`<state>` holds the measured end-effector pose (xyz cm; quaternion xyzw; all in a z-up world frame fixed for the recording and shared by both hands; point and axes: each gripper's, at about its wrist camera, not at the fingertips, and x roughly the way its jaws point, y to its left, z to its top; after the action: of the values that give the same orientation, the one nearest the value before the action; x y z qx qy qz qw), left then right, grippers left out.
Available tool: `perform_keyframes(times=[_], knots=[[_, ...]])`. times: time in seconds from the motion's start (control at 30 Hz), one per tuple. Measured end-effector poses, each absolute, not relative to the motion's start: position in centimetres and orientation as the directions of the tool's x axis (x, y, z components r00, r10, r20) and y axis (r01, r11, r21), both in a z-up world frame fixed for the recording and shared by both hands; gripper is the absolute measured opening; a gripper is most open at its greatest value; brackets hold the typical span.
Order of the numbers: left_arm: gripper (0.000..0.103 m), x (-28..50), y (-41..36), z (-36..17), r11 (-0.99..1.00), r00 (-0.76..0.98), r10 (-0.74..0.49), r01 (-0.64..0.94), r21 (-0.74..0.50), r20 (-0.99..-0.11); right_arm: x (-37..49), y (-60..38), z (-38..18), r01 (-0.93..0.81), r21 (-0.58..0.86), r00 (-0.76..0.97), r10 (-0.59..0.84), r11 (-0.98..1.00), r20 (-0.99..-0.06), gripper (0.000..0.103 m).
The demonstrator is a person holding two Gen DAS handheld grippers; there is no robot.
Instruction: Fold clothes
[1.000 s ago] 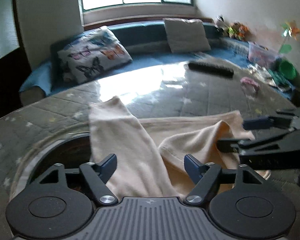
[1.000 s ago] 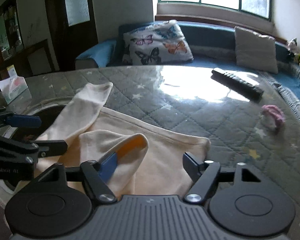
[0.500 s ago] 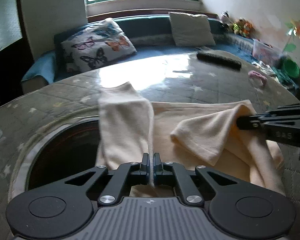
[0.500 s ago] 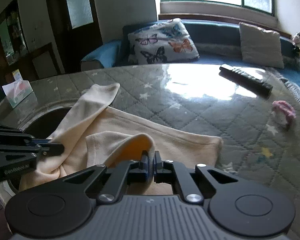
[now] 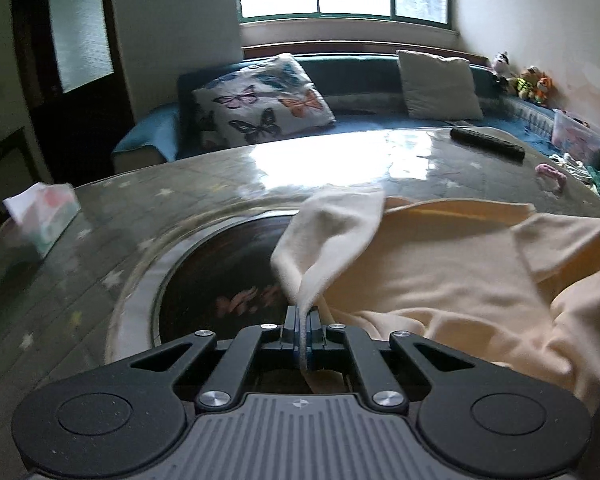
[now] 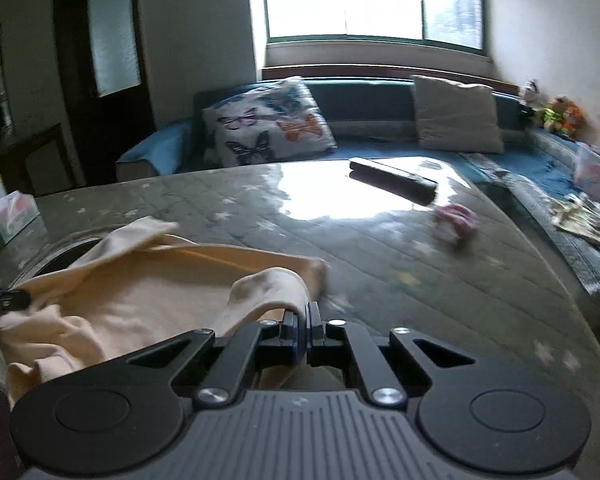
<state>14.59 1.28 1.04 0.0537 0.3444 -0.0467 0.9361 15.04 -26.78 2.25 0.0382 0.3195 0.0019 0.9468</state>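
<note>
- No text can be read for certain.
- Reddish marks show in the dark round opening in the surface, too blurred to make out.
- Print on the tissue box is illegible.

Left claw and right claw both seem clamped.

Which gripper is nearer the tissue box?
Left. The left gripper, shut on the cream garment's sleeve, is at the garment's end toward the tissue box. The right gripper holds the garment's opposite end, farther away.
</note>
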Motion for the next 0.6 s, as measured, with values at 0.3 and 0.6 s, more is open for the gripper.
perform_keyframes(times=[0.3,0.6], knots=[[0.003,9.3,4.9,0.6,0.999,0.750,-0.024,0.048,0.019,-0.661,8.3,-30.6,0.7,0.175,0.120,0.784,-0.065,0.977,-0.617,0.003],[0.008,6.6,5.8,-0.1,0.998,0.721,-0.042,0.066,0.009,-0.692,4.8,-32.7,-1.9,0.229,0.087,0.713,-0.106,0.970,-0.694,0.036]])
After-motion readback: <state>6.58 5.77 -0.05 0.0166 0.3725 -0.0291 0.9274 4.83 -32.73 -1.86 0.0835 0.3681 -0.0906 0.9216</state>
